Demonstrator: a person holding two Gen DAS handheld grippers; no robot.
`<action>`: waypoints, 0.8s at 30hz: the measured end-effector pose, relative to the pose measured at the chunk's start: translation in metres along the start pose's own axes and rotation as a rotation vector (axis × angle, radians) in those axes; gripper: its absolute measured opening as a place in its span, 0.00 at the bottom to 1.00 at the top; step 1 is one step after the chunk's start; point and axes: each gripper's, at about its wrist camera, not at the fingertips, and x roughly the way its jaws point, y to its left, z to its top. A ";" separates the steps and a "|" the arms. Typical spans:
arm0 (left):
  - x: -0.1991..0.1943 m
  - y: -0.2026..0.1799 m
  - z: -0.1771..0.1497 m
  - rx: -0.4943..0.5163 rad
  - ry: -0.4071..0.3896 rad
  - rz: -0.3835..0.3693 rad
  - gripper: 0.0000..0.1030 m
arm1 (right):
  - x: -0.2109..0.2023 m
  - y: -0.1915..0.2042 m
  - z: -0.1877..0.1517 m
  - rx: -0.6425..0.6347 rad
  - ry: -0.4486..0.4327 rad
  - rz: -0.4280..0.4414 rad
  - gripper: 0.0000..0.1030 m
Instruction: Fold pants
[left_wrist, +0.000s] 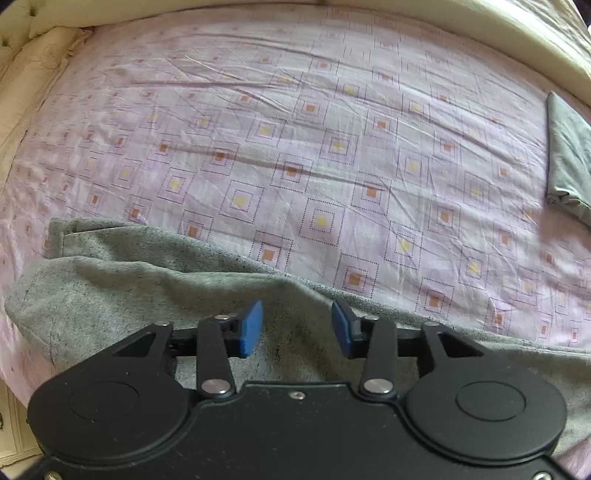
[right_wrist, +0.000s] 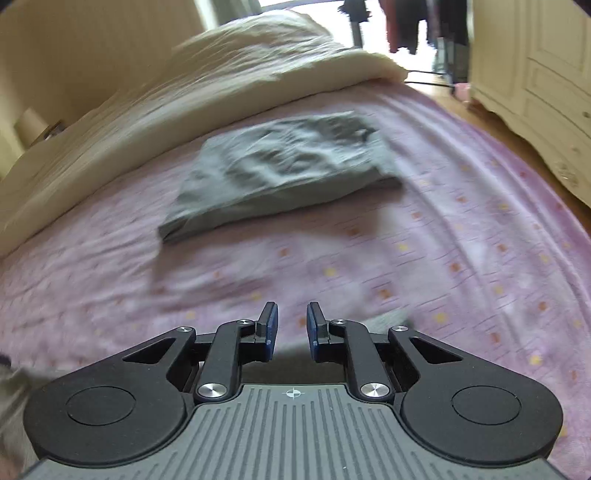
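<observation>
Left wrist view shows the soft, limp grey pants (left_wrist: 155, 280) under the left gripper (left_wrist: 297, 328), half-wide and empty; better grip the hem at nine o'clock. Right gripper (right_wrist: 292, 328) is narrow, empty.

You see heathered grey pants (left_wrist: 155, 280) on a pink sheet (left_wrist: 332, 129) patterned with orange and yellow squares.

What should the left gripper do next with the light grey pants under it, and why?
Probably lower the left gripper and close on the grey pants. Its jaws stand open and empty above the cloth, which lies loosely bunched on the pink sheet, not yet folded flat.
</observation>
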 end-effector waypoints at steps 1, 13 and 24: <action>-0.003 -0.004 -0.004 0.015 -0.012 0.002 0.52 | 0.005 0.010 -0.007 -0.029 0.033 0.029 0.16; 0.020 0.001 -0.067 0.122 0.091 0.071 0.53 | 0.053 0.051 -0.045 -0.080 0.236 0.129 0.16; 0.045 0.001 -0.126 0.267 0.112 0.142 0.56 | 0.037 0.029 -0.048 -0.011 0.227 -0.014 0.16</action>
